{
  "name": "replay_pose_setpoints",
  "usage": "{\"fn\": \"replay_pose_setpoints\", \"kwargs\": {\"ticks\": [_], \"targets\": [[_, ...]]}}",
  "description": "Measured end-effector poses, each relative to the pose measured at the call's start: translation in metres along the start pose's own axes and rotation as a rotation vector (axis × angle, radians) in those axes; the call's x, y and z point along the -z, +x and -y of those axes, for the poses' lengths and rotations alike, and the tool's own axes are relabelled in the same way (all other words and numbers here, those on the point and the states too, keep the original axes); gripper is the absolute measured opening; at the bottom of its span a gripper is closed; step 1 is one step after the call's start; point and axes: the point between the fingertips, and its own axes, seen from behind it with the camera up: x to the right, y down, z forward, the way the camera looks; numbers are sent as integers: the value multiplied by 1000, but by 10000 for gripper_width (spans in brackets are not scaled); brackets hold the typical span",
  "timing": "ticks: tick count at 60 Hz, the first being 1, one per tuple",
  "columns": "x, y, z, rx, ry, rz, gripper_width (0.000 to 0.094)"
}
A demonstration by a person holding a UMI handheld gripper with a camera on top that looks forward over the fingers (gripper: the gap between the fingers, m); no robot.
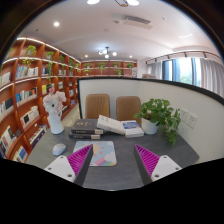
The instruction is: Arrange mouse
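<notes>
Grey laminate forms the top of the table (125, 168), which carries every item in this scene and is backed by a low white partition (185, 105) on the far and right sides. Behind the table, wooden bookshelves (25, 85) line the left wall, and two tan chairs (112, 106) stand at the far edge. A potted plant (160, 114) sits at the far right of the table, and a stack of books (88, 128) with an open book (120, 125) beside it lies at far centre. A light-coloured pad (103, 152) lies flat just ahead of the fingers, nearer the left one. The mouse (59, 149), a small pale rounded body, rests on the table to the near left, just beyond and outside the left finger, apart from the pad. The gripper (112, 160) hangs above the near table with its fingers spread wide and nothing between them; the pink pads (79, 157) face only bare table and the pad's edge. For the step in hand, judged as the approach to the mouse, swing the fingers left until the mouse is centred between them, descend low, and close across its narrow sides so it cannot twist out. The likely destination is the light-coloured pad. No brand, label or writing is legible anywhere.
</notes>
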Motion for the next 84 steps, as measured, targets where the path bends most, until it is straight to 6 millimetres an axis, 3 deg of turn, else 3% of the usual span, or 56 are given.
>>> {"fn": "replay_pose_setpoints", "kwargs": {"ticks": [11, 21, 26, 34, 44, 53, 59, 75, 84], "targets": [[-5, -12, -15, 12, -7, 14, 813], [-12, -48, -69, 16, -61, 53, 808], [-16, -81, -110, 18, -124, 90, 807], [-25, -151, -166, 18, -213, 155, 808], [-52, -240, -206, 13, -301, 239, 806], [-97, -298, -211, 16, -336, 262, 808], [-132, -322, -204, 18, -344, 253, 806], [-224, -355, -177, 24, -351, 216, 802], [-261, -363, -163, 27, -359, 196, 787]]}}
